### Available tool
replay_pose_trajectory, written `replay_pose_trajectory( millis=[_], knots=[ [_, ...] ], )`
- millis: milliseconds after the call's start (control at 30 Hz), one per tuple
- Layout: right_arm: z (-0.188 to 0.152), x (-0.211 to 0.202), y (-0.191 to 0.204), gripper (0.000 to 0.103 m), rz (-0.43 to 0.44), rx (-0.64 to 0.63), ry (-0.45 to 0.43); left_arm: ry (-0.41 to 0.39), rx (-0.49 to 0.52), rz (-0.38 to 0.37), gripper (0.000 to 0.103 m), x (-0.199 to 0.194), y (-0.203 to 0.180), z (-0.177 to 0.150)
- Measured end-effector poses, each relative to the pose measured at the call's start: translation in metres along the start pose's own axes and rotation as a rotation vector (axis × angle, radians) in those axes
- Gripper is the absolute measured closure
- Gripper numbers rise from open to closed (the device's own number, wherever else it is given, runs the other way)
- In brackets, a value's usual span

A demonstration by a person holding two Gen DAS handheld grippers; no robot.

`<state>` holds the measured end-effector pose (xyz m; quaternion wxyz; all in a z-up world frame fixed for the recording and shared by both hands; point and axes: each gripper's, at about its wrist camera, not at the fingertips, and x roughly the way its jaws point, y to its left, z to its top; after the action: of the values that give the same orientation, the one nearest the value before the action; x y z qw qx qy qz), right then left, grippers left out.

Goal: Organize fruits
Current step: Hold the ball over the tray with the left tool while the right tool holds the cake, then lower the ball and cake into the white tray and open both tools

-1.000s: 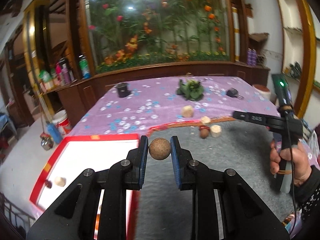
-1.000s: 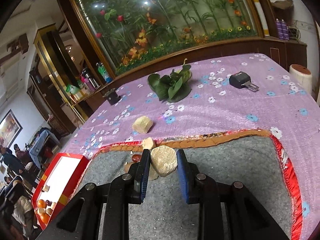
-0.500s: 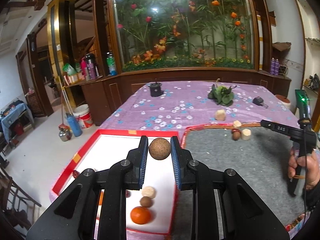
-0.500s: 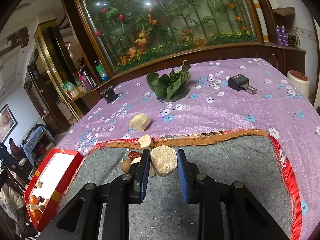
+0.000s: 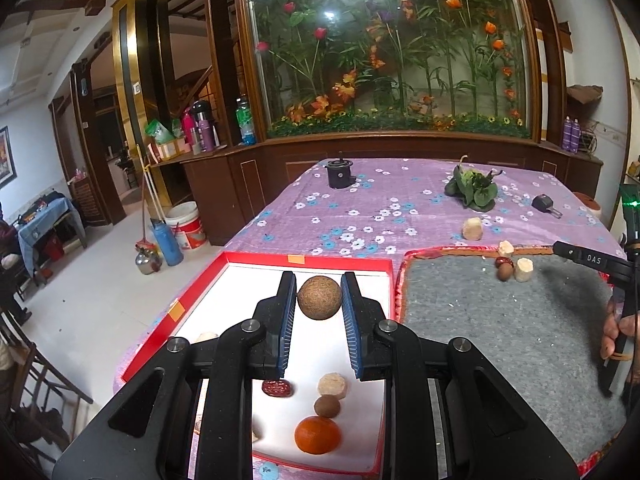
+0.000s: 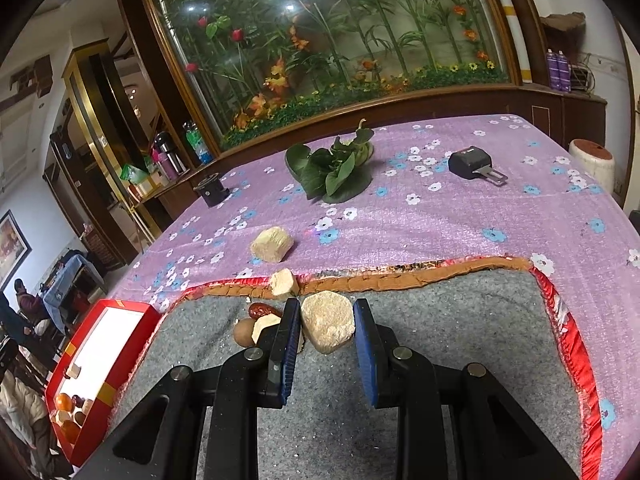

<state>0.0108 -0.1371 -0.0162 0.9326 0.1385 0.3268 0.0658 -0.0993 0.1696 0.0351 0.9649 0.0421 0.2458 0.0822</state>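
Two grippers each clamp one item. The left gripper point(image 5: 319, 300) pinches a round brown rough-skinned fruit point(image 5: 319, 298) between its blue pads, held above the white floor of the red-rimmed rectangular tray point(image 5: 304, 258); below it in the tray lie a dark red date point(image 5: 277, 388), a pale beige crumbly chunk point(image 5: 333, 385), a small brown round fruit point(image 5: 327, 406) and an orange tangerine point(image 5: 317, 435), all near one another; beside the tray, to its right, lies the grey felt mat with a red and orange border point(image 5: 500, 332). The right gripper point(image 6: 327, 322) is closed on a pale beige angular block point(image 6: 327, 322) just above that mat; left of its pads sit another red date point(image 6: 262, 311), a brown round fruit point(image 6: 244, 332) and a beige piece partly hidden by the finger; a small beige lump point(image 6: 283, 283) rests on the mat's border; a larger beige lump point(image 6: 272, 244) lies on the purple flowered tablecloth point(image 6: 440, 224); farther off are a bunch of green leaves point(image 6: 334, 170) and a black buckle point(image 6: 472, 165).
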Motion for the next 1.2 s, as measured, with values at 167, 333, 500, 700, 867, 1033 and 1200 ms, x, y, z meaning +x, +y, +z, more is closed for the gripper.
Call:
replay_pose_trajectory(
  millis=[167, 333, 500, 700, 867, 1033, 1200],
  knots=[
    [0.0005, -0.0009, 0.0009, 0.077, 0.005, -0.004, -0.002, 0.0, 0.005, 0.004, 0.081, 0.0012, 0.0008, -0.0002],
    [0.0012, -0.0019, 0.0011, 0.077, 0.01, -0.004, -0.004, 0.001, 0.004, 0.004, 0.081, 0.0028, 0.002, -0.0004],
    [0.0012, -0.0013, 0.0013, 0.077, 0.012, -0.003, -0.003, 0.001, 0.004, 0.004, 0.081, 0.0028, 0.0027, -0.0004],
    [0.0012, -0.0013, 0.0015, 0.077, 0.007, -0.007, -0.002, 0.002, 0.003, 0.005, 0.081, 0.0035, 0.0028, -0.0006],
    [0.0012, -0.0007, 0.0014, 0.077, 0.005, -0.009, -0.001, 0.003, 0.003, 0.005, 0.081, 0.0044, 0.0031, -0.001],
    [0.0006, -0.0002, 0.001, 0.077, 0.003, -0.011, -0.001, 0.002, 0.003, 0.004, 0.081, 0.0043, 0.0036, -0.001],
    [0.0002, 0.0001, 0.0009, 0.077, 0.0, -0.013, -0.001, 0.004, 0.0, 0.003, 0.081, 0.0059, 0.0051, -0.0016]
  ],
)
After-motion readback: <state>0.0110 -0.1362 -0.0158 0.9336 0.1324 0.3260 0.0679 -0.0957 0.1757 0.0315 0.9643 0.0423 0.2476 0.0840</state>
